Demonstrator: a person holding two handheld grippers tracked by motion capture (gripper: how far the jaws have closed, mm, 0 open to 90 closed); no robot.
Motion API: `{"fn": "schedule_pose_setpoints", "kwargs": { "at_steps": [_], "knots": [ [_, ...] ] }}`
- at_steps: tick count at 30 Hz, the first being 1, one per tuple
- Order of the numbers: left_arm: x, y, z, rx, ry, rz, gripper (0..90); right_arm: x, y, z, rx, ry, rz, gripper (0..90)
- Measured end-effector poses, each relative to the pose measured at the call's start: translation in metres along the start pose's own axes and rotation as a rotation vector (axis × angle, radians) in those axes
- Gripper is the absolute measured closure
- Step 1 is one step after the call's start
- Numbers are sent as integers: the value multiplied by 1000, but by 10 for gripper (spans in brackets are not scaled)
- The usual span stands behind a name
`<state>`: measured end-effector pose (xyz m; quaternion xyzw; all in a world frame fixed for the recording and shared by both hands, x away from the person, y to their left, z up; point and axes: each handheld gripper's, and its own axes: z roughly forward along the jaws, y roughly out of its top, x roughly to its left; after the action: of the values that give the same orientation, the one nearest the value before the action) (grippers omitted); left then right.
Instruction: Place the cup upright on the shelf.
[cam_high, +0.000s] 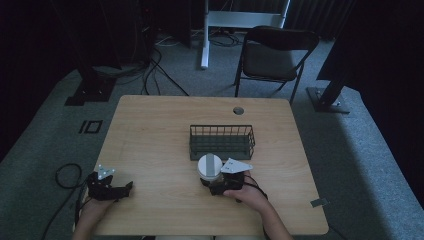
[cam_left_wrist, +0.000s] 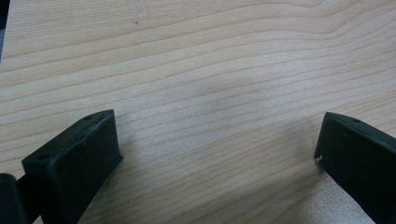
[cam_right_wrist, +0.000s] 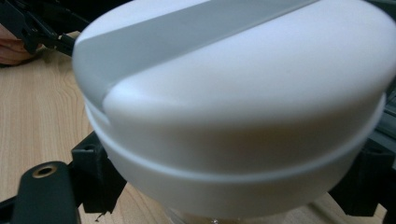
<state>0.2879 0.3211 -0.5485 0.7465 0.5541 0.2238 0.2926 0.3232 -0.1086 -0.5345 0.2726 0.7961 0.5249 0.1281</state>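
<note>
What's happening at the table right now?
A person works with a gripper in each hand. The right gripper is closed around a white lidded jar, just in front of the wire basket. The jar's lid has a grey stripe. The left gripper rests open on the bare table near its left front corner, holding nothing.

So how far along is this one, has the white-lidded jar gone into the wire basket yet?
Not yet. The right gripper is shut on the jar, which sits just in front of the wire basket. Placing it inside, if that is the aim, remains. The left gripper rests open on the table.
</note>
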Motion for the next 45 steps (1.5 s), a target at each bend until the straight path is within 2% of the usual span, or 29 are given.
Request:
{"fn": "schedule_pose_setpoints", "kwargs": {
  "at_steps": [9,24,32,38,45],
  "knots": [
    [0,0,0,0,0,-1,1,1,0,1,-3,-13,-16,168],
    [0,0,0,0,0,0,1,-1,5,-2,-20,-40,-9,182],
    [0,0,0,0,0,0,1,3,16,-9,-43,-46,-25,182],
    [0,0,0,0,0,0,1,3,28,-15,-52,-32,-6,182],
    [0,0,0,0,0,0,1,4,40,-18,-79,-49,-28,182]
  ]
}}
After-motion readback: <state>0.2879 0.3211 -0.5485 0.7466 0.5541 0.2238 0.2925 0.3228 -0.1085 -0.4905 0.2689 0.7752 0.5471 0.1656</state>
